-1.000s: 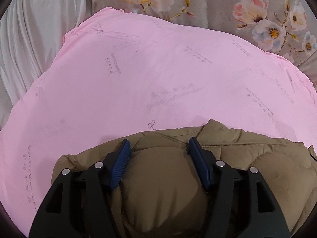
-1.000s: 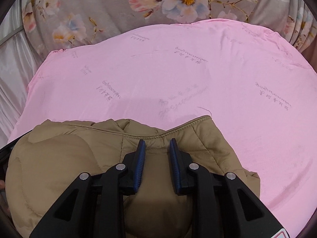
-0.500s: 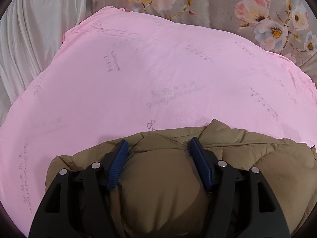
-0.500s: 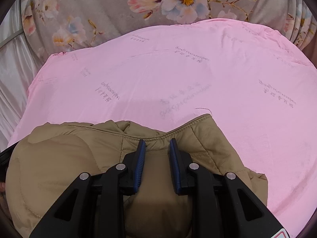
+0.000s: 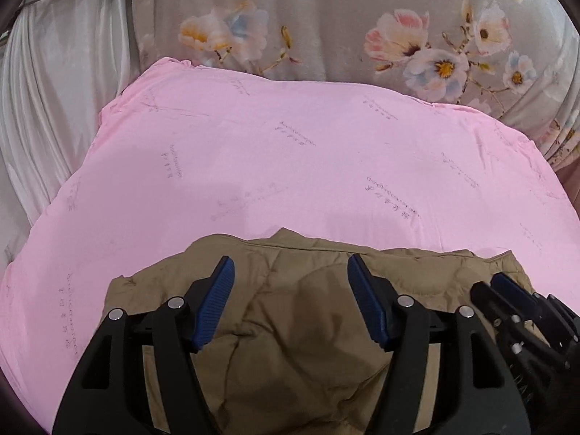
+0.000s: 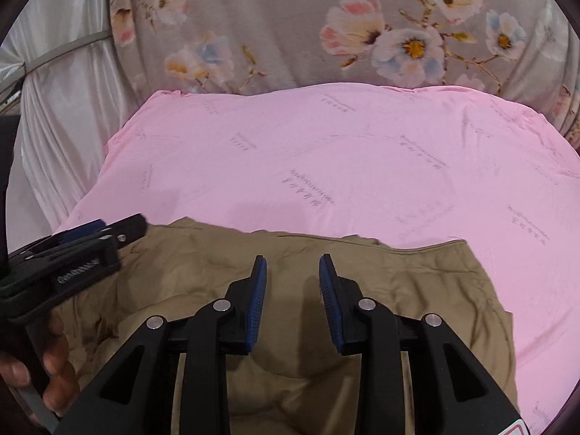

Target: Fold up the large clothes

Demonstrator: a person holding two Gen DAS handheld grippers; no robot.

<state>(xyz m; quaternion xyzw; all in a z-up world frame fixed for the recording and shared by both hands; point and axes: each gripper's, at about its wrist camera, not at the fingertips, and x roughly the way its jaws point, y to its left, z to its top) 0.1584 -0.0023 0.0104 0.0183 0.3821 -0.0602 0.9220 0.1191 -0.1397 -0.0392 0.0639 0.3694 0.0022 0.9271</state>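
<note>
A tan quilted jacket (image 5: 297, 326) lies folded on the pink sheet (image 5: 290, 152), at its near edge. My left gripper (image 5: 290, 264) hovers over the jacket's left part. Its blue pads stand wide apart and the fabric lies flat beneath them. In the right wrist view the jacket (image 6: 417, 290) spreads under my right gripper (image 6: 293, 264), whose jaws are opening, with no cloth pinched between them. Each gripper shows in the other's view: the right gripper (image 5: 496, 284) at the right edge, the left gripper (image 6: 119, 226) at the left, with a hand (image 6: 54, 366) on its handle.
The pink sheet (image 6: 326, 152) covers the surface, with bare sheet beyond the jacket. A grey floral cloth (image 5: 326, 29) hangs behind it. White satin drapes (image 5: 47, 108) fall at the left, past the sheet's edge.
Both grippers have pulled back and up from the jacket. The left no longer has a puffed bulge between its jaws; the right has let go of its fold. The jacket lies flatter.
</note>
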